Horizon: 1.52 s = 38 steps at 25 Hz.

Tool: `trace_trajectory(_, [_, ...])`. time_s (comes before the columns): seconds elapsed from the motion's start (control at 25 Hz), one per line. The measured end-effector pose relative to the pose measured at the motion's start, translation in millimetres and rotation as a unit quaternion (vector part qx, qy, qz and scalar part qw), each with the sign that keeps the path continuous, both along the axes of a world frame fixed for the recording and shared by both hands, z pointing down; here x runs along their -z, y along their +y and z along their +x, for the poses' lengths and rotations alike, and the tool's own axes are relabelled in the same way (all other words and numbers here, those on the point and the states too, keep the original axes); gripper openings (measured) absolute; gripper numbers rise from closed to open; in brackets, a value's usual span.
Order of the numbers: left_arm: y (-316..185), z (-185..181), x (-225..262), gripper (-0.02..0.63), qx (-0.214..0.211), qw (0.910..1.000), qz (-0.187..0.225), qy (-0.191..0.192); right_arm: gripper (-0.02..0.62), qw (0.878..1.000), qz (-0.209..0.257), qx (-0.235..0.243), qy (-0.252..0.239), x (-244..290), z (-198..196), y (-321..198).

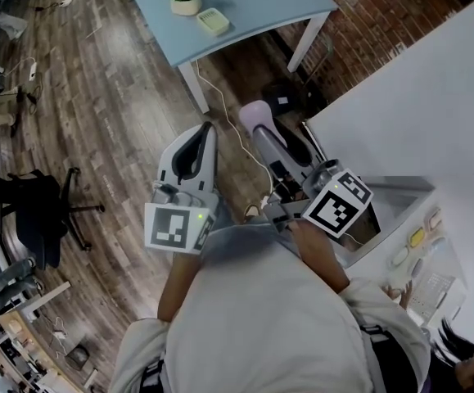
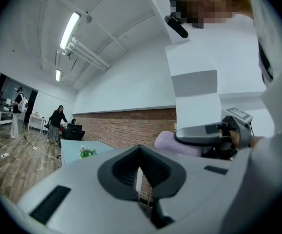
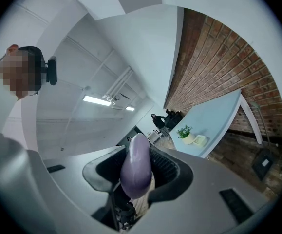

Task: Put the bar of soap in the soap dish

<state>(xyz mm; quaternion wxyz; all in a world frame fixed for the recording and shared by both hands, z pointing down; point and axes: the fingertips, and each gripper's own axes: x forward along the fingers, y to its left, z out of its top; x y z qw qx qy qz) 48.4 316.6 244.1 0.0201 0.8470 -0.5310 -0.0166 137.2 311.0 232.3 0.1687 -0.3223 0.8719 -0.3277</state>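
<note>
Pale-yellow soap dish (image 1: pixel 213 21) sits on the blue table (image 1: pixel 261 2), well ahead of my right gripper (image 3: pixel 137 185), ribbed inside showing; beside the dish, a pot (image 1: pixel 186 6) holds a green plant. Smooth, rounded, lavender bar of soap (image 3: pixel 138 160) stands on edge, pinched between that gripper's jaws. Just beside it, my left gripper (image 2: pixel 141 182) has its jaws drawn together.

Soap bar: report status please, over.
Right gripper shut on soap bar. Left gripper shut, empty. Soap dish on blue table, far off. Nothing seen in the way.
</note>
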Motion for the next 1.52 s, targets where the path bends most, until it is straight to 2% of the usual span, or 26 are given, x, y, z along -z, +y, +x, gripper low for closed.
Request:
trace_trajectory(0.28, [-48,-39,0,0.002,-0.014,0.9999,-0.003,0.008,0.160,1.000,-0.008,-0.011,0.000,1,-40,-48])
trace_trajectory(0.64, [-94,-78,-3,0.002,-0.048,0.9986,-0.018,0.011,0.160,0.998,-0.043,-0.013,-0.050,-2,-91,-91])
trace_trajectory(0.84, [-109,-100,-9,0.002,-0.058,0.9980,-0.023,0.013,0.160,0.998,-0.045,-0.025,-0.049,-5,-110,-105])
trace_trajectory(1.08, [-119,-111,-13,0.002,-0.072,0.9967,-0.032,0.017,0.160,0.997,-0.049,-0.038,-0.048,-4,-119,-117])
trace_trajectory(1.52, [-144,-114,-5,0.002,-0.085,0.9960,-0.023,0.014,0.160,0.996,-0.040,-0.054,-0.053,3,-119,-142])
